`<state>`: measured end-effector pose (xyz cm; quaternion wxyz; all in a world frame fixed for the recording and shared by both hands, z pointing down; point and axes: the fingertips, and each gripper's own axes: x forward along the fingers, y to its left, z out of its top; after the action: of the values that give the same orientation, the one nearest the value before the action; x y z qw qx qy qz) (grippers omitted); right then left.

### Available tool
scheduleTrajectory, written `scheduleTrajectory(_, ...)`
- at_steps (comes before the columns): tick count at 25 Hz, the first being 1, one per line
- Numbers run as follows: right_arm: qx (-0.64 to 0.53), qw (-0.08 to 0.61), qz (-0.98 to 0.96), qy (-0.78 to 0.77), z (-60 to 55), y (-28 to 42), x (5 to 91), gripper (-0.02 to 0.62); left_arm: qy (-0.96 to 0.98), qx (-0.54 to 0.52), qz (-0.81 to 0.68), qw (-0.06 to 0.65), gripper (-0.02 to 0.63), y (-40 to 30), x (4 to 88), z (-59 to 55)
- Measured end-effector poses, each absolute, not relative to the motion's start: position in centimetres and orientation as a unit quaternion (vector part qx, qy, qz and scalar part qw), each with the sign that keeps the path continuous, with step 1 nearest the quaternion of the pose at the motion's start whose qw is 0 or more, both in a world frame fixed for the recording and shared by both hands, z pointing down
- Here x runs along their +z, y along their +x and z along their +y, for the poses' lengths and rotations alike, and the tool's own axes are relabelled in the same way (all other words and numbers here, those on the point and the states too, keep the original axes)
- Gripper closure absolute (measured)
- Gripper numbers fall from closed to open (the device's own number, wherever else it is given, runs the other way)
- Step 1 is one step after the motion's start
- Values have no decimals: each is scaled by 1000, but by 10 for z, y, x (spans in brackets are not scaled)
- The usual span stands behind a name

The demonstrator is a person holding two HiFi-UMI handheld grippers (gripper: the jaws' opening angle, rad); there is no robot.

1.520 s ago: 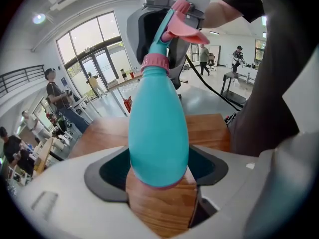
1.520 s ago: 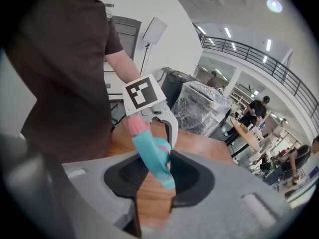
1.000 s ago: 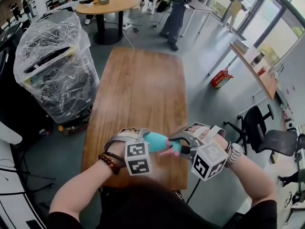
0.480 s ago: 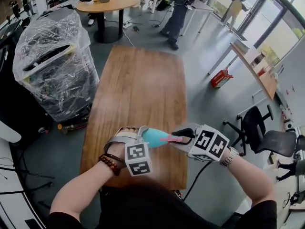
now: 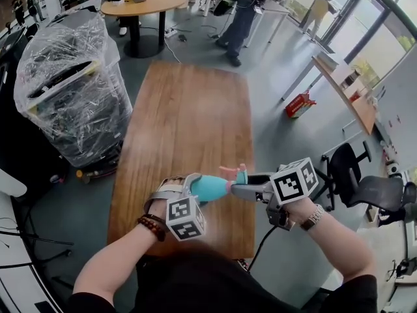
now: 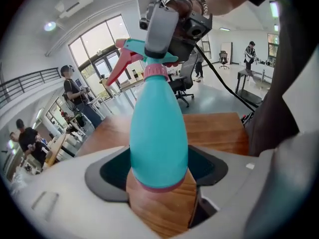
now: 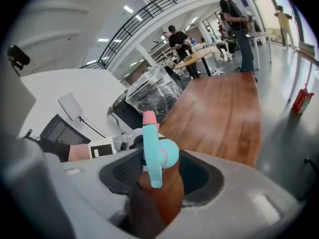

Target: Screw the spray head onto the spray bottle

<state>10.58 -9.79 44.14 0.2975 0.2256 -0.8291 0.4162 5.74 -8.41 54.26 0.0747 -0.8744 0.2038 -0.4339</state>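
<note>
Left tool (image 6: 159, 179) clamped on teal spray bottle (image 6: 158, 128), jaws of right tool (image 7: 158, 177) opening around spray head (image 7: 154, 151), thread hidden under pink collar (image 6: 155, 71)

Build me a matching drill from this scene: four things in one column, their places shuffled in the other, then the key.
1. spray bottle
2. spray head
3. red box
4. plastic-wrapped cart

A. on the floor, right of the table
B. between the right tongs
C. on the floor, left of the table
D. clamped in the left tongs

Pairs: 1-D, 2-B, 3-A, 4-C.
The right tongs' jaws are opening, not pressing the head.
</note>
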Motion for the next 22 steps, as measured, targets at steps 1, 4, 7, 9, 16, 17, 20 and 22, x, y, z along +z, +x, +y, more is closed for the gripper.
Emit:
scheduleTrajectory(1,399,301,-837,225,-99,106,436,388,-878,-428,204,69,224,57,543,-84)
scheduleTrajectory(4,344,306,-862,212,-99,107,417,379,-886,-414,200,59,222,55,542,-85)
scheduleTrajectory(7,225,320,-904,175,-93,107,391,379,-890,-412,185,56,222,53,543,-86)
scheduleTrajectory(9,74,368,-918,131,-81,107,378,379,-895,-410,169,51,222,51,542,-84)
scheduleTrajectory(16,-500,515,-696,-17,-50,111,402,380,-905,-409,102,54,222,45,536,-77)
scheduleTrajectory(17,-555,508,-658,-39,-46,107,408,380,-906,-410,93,55,222,45,536,-75)
scheduleTrajectory(20,-637,479,-597,-84,-35,91,420,379,-904,-417,62,68,222,45,536,-66)
scheduleTrajectory(22,-649,474,-586,-101,-32,88,427,379,-902,-422,46,80,222,48,536,-58)
